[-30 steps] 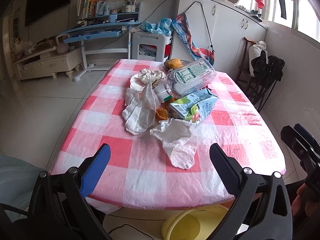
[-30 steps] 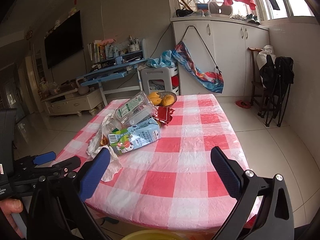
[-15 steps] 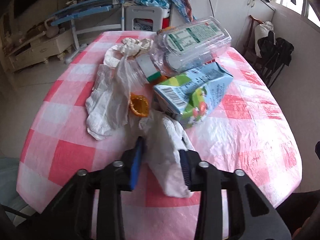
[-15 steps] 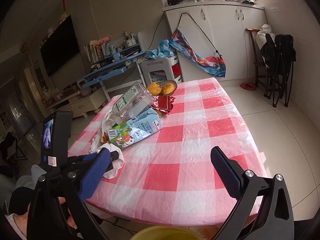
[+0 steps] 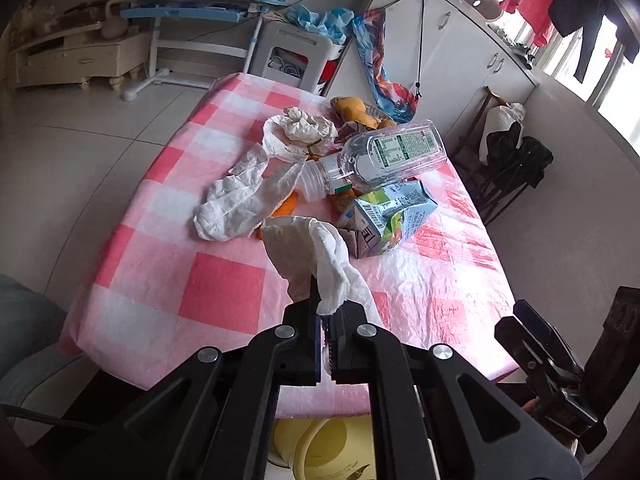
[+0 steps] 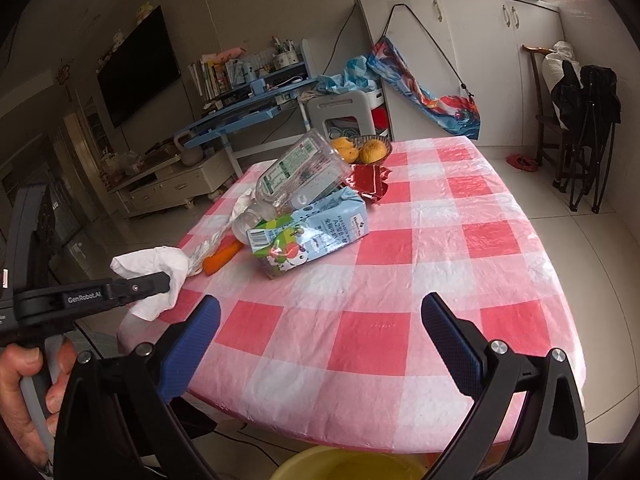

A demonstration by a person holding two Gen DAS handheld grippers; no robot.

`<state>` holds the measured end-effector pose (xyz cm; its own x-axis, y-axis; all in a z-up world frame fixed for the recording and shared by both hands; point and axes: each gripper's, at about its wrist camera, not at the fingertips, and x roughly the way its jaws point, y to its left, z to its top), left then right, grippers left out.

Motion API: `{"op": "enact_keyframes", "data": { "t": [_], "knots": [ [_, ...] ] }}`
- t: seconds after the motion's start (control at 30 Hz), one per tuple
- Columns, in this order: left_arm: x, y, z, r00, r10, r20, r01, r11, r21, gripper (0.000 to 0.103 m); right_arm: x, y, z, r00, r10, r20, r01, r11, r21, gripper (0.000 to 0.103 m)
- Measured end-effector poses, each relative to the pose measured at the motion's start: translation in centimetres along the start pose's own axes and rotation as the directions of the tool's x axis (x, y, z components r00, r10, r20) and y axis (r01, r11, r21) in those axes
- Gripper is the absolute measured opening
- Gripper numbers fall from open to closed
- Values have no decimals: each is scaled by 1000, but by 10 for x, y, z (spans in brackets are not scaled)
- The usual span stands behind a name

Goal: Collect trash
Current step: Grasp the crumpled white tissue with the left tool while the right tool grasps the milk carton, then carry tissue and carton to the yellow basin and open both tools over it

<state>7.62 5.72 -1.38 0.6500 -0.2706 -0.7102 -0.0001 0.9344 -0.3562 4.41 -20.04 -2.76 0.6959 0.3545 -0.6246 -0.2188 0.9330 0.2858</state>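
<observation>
1. The left gripper [image 5: 325, 322] was clamped shut on a crumpled white tissue [image 5: 316, 252], lifted above the table's [image 5: 224, 284] near edge.
2. The right gripper [image 6: 320, 344] hung wide open, holding nothing, over that edge.
3. A milk carton [image 5: 386, 218], clear bottle [image 5: 384, 156] and more tissues [image 5: 240, 200] crowded the table's middle.

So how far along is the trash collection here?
Nothing looks binned yet. In hand: the left gripper is shut on a crumpled tissue, lifted off the table. Left: the plastic bottle, milk carton, other tissues.
</observation>
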Motion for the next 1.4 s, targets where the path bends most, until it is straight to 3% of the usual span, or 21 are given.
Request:
{"op": "enact_keyframes", "data": {
  "t": [0.17,0.33,0.57,0.7,0.8,0.97,1.23,1.4],
  "knots": [
    [-7,25,0,999,-10,31,12,997,-73,4,33,3,17,998,41,-52,-36,994,105,97],
    [-11,38,2,998,-27,51,32,992,-120,4,78,1,46,996,-3,-87,25,966,256,97],
    [-16,34,4,996,-28,84,36,994,-101,4,138,25,71,971,-127,-204,164,970,177,97],
    [-17,38,5,996,-41,84,50,992,-118,4,153,31,63,948,-157,-277,185,980,77,97],
    [-18,39,4,995,-45,90,56,991,-124,4,141,16,54,951,-111,-289,139,987,76,89],
    [-17,36,2,995,-53,89,63,992,-114,4,105,-17,43,955,-80,-286,111,989,97,64],
    [-14,30,-1,995,-65,80,72,993,-91,4,41,-48,13,978,32,-208,13,977,212,61],
    [-13,22,-5,994,-82,73,86,995,-58,4,14,-41,5,975,124,-187,-68,957,281,61]
  ]
}}
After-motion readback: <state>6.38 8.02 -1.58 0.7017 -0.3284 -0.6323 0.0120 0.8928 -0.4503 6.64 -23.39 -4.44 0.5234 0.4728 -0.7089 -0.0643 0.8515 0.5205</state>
